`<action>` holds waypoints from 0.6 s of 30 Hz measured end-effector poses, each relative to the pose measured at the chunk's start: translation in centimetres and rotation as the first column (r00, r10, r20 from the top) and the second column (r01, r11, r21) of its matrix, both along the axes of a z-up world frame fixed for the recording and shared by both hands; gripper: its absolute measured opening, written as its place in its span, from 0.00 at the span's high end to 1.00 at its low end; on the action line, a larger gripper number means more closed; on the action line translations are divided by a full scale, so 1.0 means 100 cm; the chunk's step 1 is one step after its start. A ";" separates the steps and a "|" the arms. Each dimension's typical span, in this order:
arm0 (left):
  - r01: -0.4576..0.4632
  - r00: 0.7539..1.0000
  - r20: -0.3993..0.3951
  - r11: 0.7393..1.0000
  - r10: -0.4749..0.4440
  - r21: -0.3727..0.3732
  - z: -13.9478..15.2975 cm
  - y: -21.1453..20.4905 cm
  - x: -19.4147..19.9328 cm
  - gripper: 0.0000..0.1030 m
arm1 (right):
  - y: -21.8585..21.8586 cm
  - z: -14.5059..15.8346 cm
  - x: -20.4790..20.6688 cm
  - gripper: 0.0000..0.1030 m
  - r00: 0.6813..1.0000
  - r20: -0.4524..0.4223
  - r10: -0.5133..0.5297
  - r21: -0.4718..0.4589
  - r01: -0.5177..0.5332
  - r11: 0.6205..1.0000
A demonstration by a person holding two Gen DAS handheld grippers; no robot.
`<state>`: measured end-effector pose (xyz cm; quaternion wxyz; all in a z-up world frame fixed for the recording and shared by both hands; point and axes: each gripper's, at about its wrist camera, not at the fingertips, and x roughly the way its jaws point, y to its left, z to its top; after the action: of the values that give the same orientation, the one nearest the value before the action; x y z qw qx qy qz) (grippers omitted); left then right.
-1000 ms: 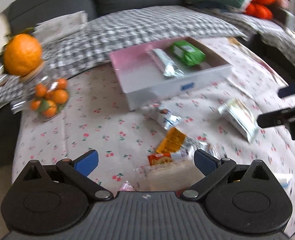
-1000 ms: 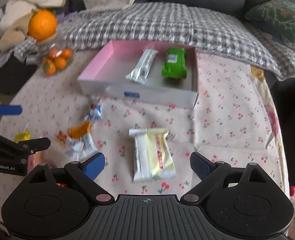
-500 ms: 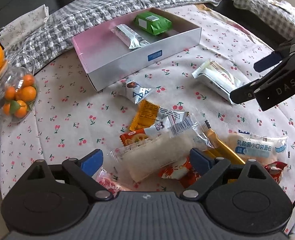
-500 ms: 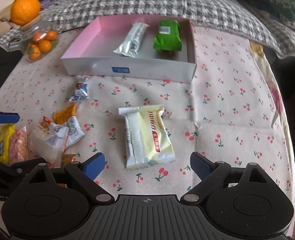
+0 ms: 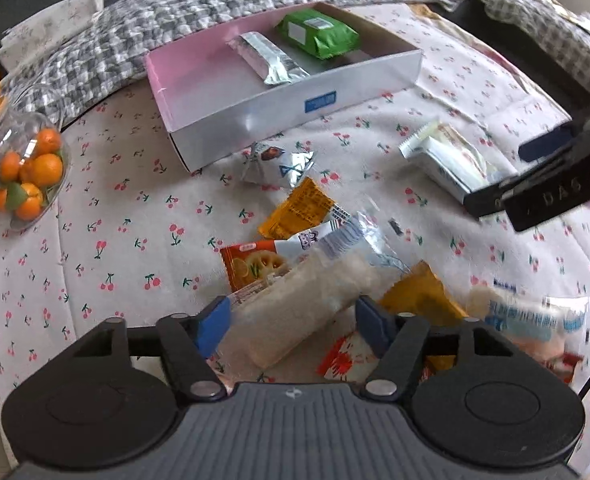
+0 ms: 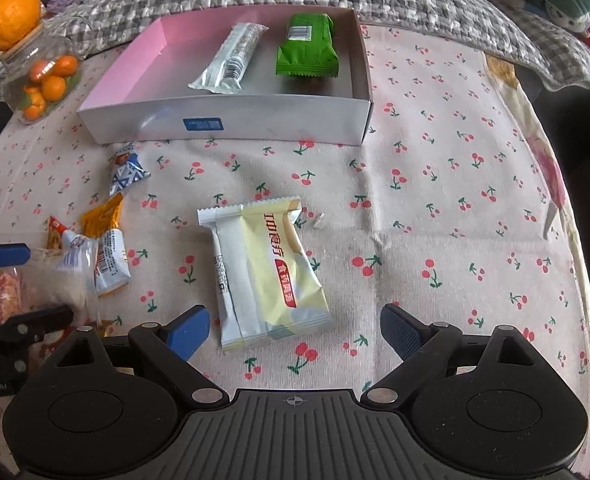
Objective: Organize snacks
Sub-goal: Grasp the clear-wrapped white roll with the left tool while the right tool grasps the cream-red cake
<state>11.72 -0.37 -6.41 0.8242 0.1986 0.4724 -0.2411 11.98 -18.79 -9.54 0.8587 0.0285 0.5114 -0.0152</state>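
Over the last second the left gripper (image 5: 291,320) drops toward the snack pile, and its fingers (image 5: 213,326) now sit on either side of the clear rice-cracker packet (image 5: 307,300). The right gripper (image 6: 291,330) moves closer to the pale yellow packet (image 6: 267,272), whose lower end now lies between its spread fingers (image 6: 185,330).

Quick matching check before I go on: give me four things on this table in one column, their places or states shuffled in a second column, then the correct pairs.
Things
1. green snack packet
2. pale yellow snack packet
3. clear-wrapped rice cake
4. small oranges

Places
A. between the open fingers of the left gripper
B. inside the clear glass jar
C. in the pink-lined box, beside the silver packet
D. on the cherry-print cloth, ahead of the open right gripper

Pairs: 1-C, 2-D, 3-A, 4-B
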 end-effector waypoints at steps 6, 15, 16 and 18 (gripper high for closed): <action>-0.055 0.998 0.005 0.996 0.056 -0.067 0.006 -0.002 0.006 0.63 | -0.002 0.000 0.005 0.10 0.999 0.042 -0.007 0.003 0.007 1.000; -0.132 0.991 -0.018 0.982 0.130 -0.135 0.012 0.004 0.013 0.78 | 0.001 -0.004 0.009 0.26 0.999 0.037 -0.020 0.017 0.019 1.000; -0.137 0.991 -0.018 0.981 0.136 -0.137 0.013 0.005 0.013 0.80 | 0.001 -0.005 0.009 0.29 0.999 0.034 -0.017 0.022 0.016 1.000; -0.149 0.989 -0.018 0.979 0.148 -0.142 0.014 0.006 0.014 0.81 | 0.003 -0.005 0.009 0.36 0.999 0.032 -0.010 0.027 0.009 1.000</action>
<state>13.11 0.22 -5.02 0.8501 0.1024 0.4707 -0.2130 12.91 -18.51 -10.07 0.8662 0.0429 0.4978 -0.0120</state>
